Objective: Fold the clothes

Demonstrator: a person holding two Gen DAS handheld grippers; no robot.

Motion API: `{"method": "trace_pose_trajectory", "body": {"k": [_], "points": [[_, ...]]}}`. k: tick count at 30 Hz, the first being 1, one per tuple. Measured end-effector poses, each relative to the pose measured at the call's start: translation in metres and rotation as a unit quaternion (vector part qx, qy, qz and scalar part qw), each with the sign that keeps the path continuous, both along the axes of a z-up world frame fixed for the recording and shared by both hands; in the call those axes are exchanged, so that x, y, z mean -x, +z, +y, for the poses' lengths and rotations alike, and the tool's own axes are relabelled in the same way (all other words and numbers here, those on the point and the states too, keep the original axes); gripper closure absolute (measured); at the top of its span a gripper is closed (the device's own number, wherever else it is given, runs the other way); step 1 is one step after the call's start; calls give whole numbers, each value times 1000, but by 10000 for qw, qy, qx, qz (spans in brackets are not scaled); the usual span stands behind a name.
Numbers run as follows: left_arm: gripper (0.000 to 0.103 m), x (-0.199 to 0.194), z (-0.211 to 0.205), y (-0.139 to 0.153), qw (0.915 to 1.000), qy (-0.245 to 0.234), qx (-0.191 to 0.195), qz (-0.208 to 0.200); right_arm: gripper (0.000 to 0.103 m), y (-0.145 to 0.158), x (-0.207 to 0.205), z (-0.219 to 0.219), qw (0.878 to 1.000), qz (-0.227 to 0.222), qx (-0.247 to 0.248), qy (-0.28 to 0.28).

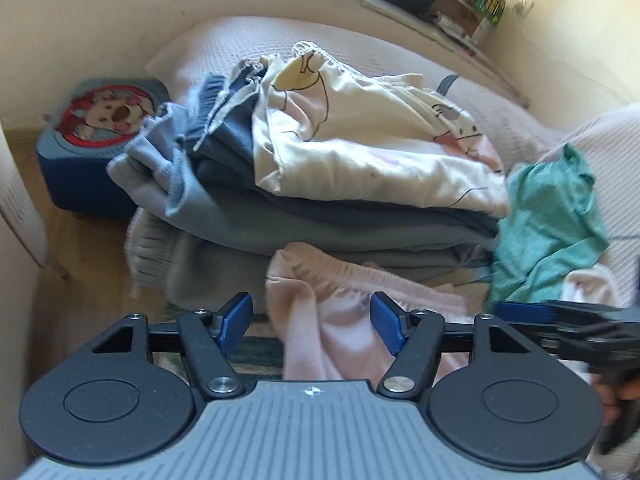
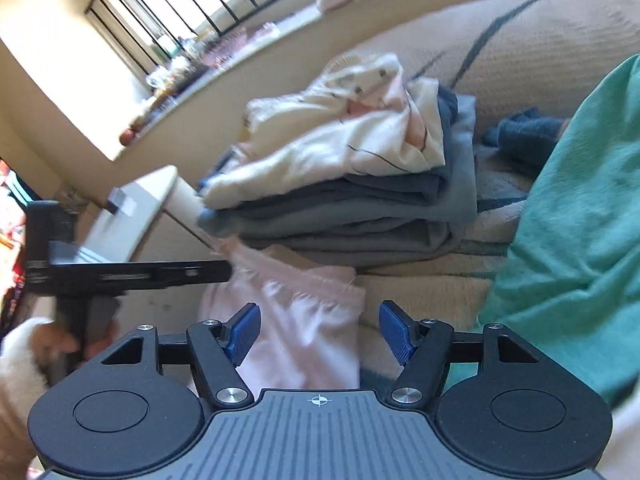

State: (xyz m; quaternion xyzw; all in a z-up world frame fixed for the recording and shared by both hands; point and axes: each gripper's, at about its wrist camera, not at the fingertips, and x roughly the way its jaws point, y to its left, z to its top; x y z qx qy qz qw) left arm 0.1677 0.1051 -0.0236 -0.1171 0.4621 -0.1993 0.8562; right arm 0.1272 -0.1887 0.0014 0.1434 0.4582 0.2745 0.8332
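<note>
Reading left to right in the left wrist view: blue toy box (image 1: 96, 144) at 9 o'clock on the floor, off the bed and irrelevant. Stack of folded clothes (image 1: 320, 184) sits dead centre on the bedspread (image 1: 500, 112): grey and blue pieces underneath, cream printed garment (image 1: 372, 148) on top, somewhat rumpled. That stack looks like your finished work, so I'd judge you well past the start.

Pink garment (image 1: 332, 320) lies at 6 o'clock, just in front of the stack, elastic waistband toward the pile. Your left gripper (image 1: 312, 324) has its jaws spread wide, fabric passing between the blue pads (image 1: 386, 320) but nothing pinched. The right pad touches or overlaps the cloth; can't tell which.

Teal garment (image 1: 548, 216) at 3 o'clock, crumpled, touching the stack's right edge. Not folded yet.

Right wrist view: your right gripper (image 2: 320, 330) is also spread wide, holding nothing. Pink garment (image 2: 296, 328) runs under its left pad (image 2: 244, 332); bare bedspread is under the right one. Teal cloth fills 3 o'clock; a dark blue item (image 2: 520, 132) behind it looks loose too.

Left to do, by my read: the pink piece, the teal, possibly that dark blue one. Pink appears to be the current item, with neither side gripping it yet.
</note>
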Motion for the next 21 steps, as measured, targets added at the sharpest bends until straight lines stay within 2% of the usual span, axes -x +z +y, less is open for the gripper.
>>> {"method": "trace_pose_trajectory", "body": {"k": [3, 5, 6, 7, 10, 12, 17, 18, 21], "points": [[40, -5, 0, -6, 9997, -103, 236, 24, 41, -16, -15, 4, 9996, 208, -155, 72], [40, -8, -2, -11, 9996, -130, 233, 89, 49, -26, -23, 8, 9990, 368, -259, 25], [40, -9, -3, -14, 9995, -142, 240, 119, 67, -30, -25, 9, 9985, 450, -308, -36], [40, -9, -3, -15, 9994, -145, 266, 137, 95, -33, -27, 10, 9983, 484, -318, -96], [40, -6, -4, -12, 9989, -105, 390, 229, 94, -28, -16, 20, 9997, 144, 17, -180], [38, -2, -5, -6, 9982, -147, 532, 245, 95, -13, 0, 17, 9995, -233, 89, -194], [32, 7, -33, 20, 9970, -481, 592, -115, 95, 49, 33, -25, 9947, -915, 36, -473], [28, 7, -42, 24, 9963, -534, 638, -208, 95, 60, 37, -35, 9936, -1007, 116, -501], [26, 2, -74, 28, 9957, -626, 586, -344, 95, 83, 42, -60, 9894, -1154, 606, -640]]}}
